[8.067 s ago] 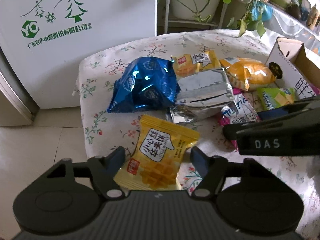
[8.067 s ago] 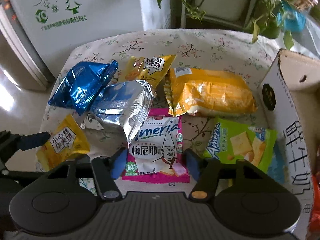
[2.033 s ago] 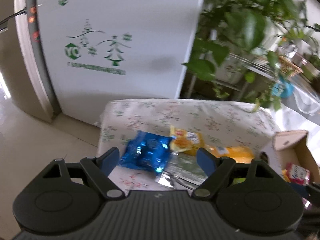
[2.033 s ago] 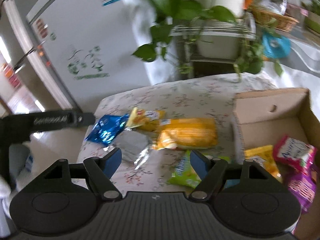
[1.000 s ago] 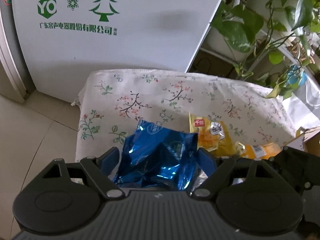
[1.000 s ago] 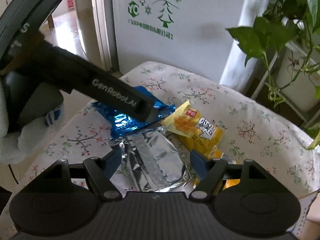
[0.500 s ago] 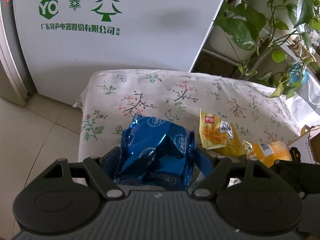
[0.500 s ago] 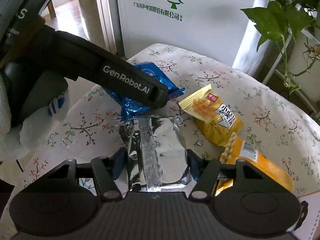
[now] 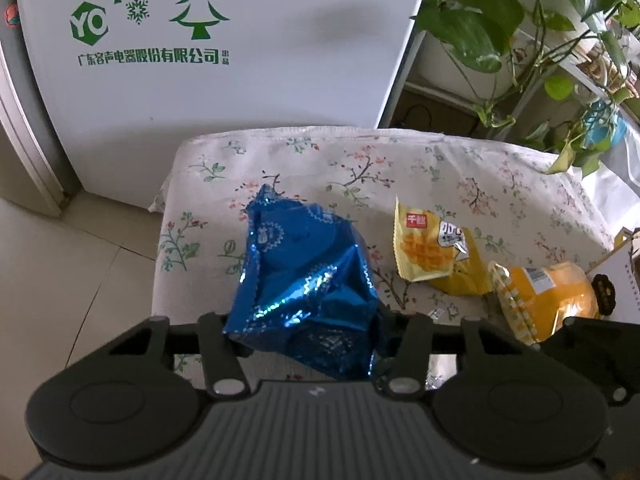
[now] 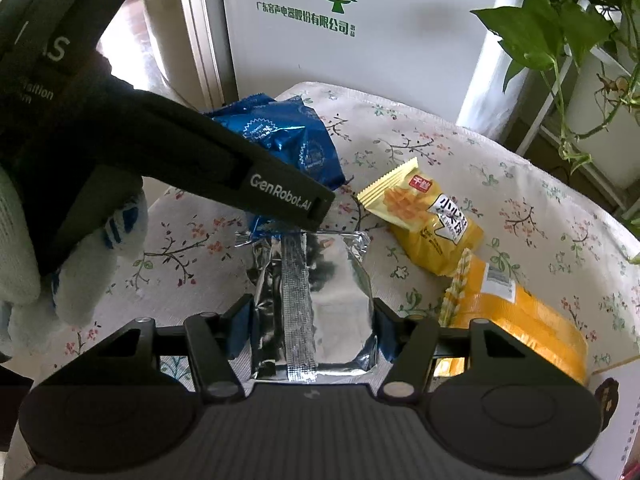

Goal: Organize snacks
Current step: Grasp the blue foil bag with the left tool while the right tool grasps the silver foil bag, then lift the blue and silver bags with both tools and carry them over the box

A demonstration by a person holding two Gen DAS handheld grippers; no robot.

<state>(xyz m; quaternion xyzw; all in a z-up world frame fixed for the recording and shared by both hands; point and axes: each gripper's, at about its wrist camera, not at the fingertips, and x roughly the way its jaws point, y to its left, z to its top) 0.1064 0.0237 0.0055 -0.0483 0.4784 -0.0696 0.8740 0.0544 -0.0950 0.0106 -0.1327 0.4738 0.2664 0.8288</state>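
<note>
Two grips on | your left gripper [image 9: 304, 336] is clamped on the blue bag [image 9: 304, 276] | your right gripper [image 10: 312, 332] pinches the silver pack [image 10: 316, 304], long axis running away between its fingers | both on the cloth [image 9: 400, 160], box [image 9: 628, 280] to your right.

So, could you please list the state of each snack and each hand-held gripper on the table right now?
Blue foil bag: crumpled, clamped in the left hand-held gripper.
Silver foil bag: seam up, gripped by the right hand-held gripper.
Small yellow waffle packet: sealed, lying free.
Large orange packet: sealed, lying free beside it.
</note>
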